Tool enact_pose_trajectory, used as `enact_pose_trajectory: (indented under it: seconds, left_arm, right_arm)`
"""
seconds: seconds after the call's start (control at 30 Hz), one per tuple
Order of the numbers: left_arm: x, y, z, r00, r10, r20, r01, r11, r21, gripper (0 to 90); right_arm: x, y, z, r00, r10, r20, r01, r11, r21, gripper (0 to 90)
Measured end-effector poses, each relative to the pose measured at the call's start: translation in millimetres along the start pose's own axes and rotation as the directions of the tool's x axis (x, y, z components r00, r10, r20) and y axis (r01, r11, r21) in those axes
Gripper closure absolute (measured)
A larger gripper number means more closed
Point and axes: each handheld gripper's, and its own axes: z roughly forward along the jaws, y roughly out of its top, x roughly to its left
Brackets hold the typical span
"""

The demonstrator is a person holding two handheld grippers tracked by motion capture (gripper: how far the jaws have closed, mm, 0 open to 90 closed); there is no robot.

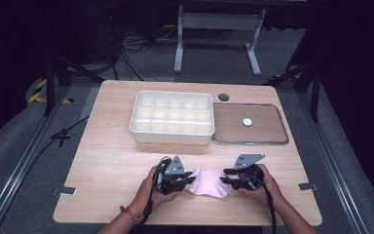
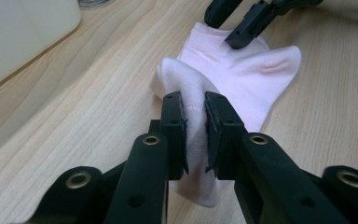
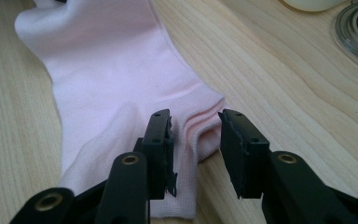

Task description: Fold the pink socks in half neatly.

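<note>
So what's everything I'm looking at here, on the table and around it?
Sock: one, pale pink, flat on the table's near edge between the two grippers.
Compartment box: one, cream, table middle, far side.
Tray: one, clear, right of the box.
Disc: one, white, small, inside the tray.
Table: one, light wood.
Frame: one, grey metal, on the floor behind the table.
Left hand-held gripper: one, black, shut on the sock's end.
Right hand-held gripper: one, black, jaws apart around the sock's cuff.
Hands: two, holding the grippers.
</note>
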Motion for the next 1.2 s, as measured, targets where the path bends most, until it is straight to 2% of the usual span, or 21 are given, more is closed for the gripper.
enact_pose_trajectory:
  seconds: [0.23,0.33,0.37,0.5,0.53,0.73,0.8,0.97,1.03,1.13,1.2]
  left_arm:
    - [-0.8,8.1,3.6,0.9999,-0.001,0.015,0.002,0.9998,-0.018,79.1]
    - [-3.6,14.6,8.0,0.9998,0.017,-0.004,-0.017,0.9998,-0.003,79.1]
    - [-3.5,16.2,8.7,0.9994,0.035,-0.002,-0.035,0.9994,0.003,79.0]
    - [-6.9,22.2,13.2,0.9995,0.033,-0.003,-0.033,0.9995,-0.003,78.8]
    - [-7.4,23.9,14.0,0.9989,0.046,-0.004,-0.046,0.9989,0.006,78.8]
    - [-11.8,30.6,21.8,0.9976,0.068,-0.006,-0.068,0.9975,0.020,78.6]
    - [-12.9,31.6,24.3,0.9984,0.056,-0.004,-0.056,0.9983,0.017,78.6]
    - [-15.1,33.6,27.8,0.9979,0.064,-0.002,-0.064,0.9977,0.021,78.5]
    - [-15.7,33.9,28.8,0.9975,0.071,-0.005,-0.071,0.9970,0.030,78.6]
    - [-14.7,33.6,28.9,0.9975,0.070,-0.008,-0.069,0.9970,0.034,78.7]
    - [-14.6,33.6,28.8,0.9983,0.059,-0.005,-0.059,0.9979,0.028,78.7]
  right_arm:
    - [-2.5,-0.5,2.5,0.9997,0.003,-0.025,-0.003,1.000,-0.008,67.8]
    - [-2.3,-0.1,3.5,0.9997,-0.007,-0.024,0.007,1.000,-0.014,68.3]
    - [-1.9,-0.1,3.5,0.9997,-0.007,-0.023,0.007,1.000,-0.013,68.4]
    - [-0.4,0.9,3.7,0.9997,-0.019,-0.017,0.019,1.000,-0.011,69.0]
    - [0.2,1.2,3.6,0.9997,-0.023,-0.013,0.023,1.000,-0.008,69.0]
    - [0.0,0.6,3.5,0.9999,-0.011,-0.003,0.011,1.000,-0.015,66.3]
    - [-0.1,0.4,3.3,1.0000,-0.009,0.000,0.009,1.000,-0.015,65.8]
    - [-2.4,-1.0,3.5,0.9998,0.014,-0.015,-0.014,1.000,-0.020,65.8]
    - [-2.6,-0.8,2.7,0.9999,0.013,-0.004,-0.014,1.000,-0.017,60.8]
    - [-3.6,0.2,-3.3,1.0000,0.007,0.004,-0.007,1.000,-0.024,62.5]
    - [-6.1,-1.3,-6.4,0.9997,0.023,0.002,-0.023,0.999,-0.026,64.2]
